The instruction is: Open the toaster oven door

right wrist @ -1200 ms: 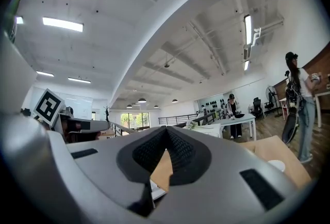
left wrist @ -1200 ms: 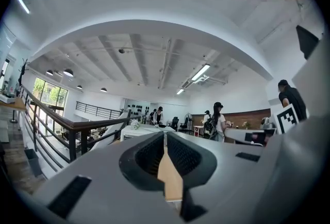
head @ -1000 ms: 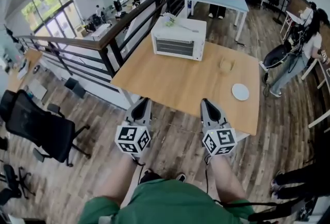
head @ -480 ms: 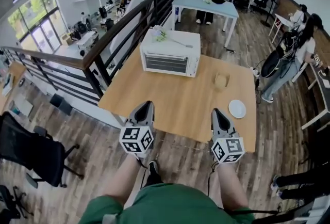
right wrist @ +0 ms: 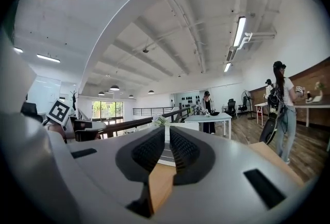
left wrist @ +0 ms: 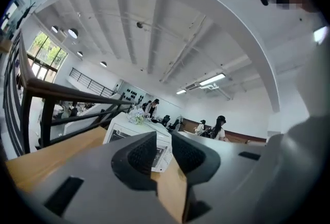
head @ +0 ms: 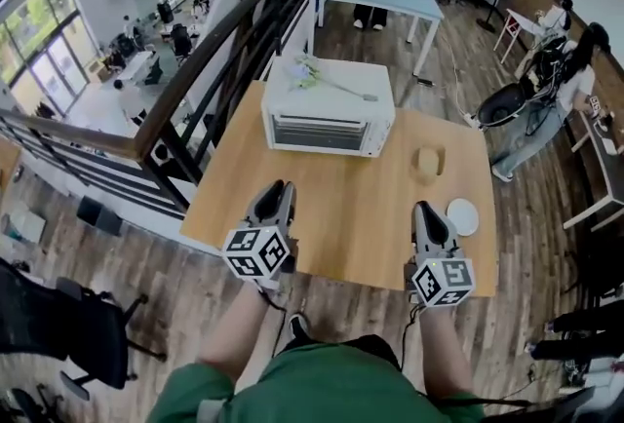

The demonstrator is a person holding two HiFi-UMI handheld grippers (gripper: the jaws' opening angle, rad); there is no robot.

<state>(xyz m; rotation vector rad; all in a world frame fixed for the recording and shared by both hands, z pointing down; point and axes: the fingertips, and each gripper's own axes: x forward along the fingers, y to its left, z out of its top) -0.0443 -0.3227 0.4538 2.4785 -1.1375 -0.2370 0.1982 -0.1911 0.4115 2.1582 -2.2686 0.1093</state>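
I hold both tools over the near edge of the wooden worktop (head: 341,207), neither touching anything. The left hand-held gripper (head: 276,187) has its jaws just opening: a narrow gap shows between the ribbed pads and nothing sits in it. Through that gap I see the white front of the toaster oven (head: 329,107) well ahead. The right hand-held gripper (head: 426,211) has its jaws drawn together, only a thin slit between the pads, and it grips nothing.

The toaster oven stands at the far side of the worktop, near the dark railing (head: 195,70), well apart from both tools. Its glass door (head: 320,133) faces me and is closed. A small bunch of pale flowers (head: 310,72) lies on its top.

To the right of the oven, on the worktop, sits a small brown object (head: 428,161) that I cannot identify. Nearer to me a white plate (head: 462,216) lies just beside the right tool's tip, toward the worktop's right edge.
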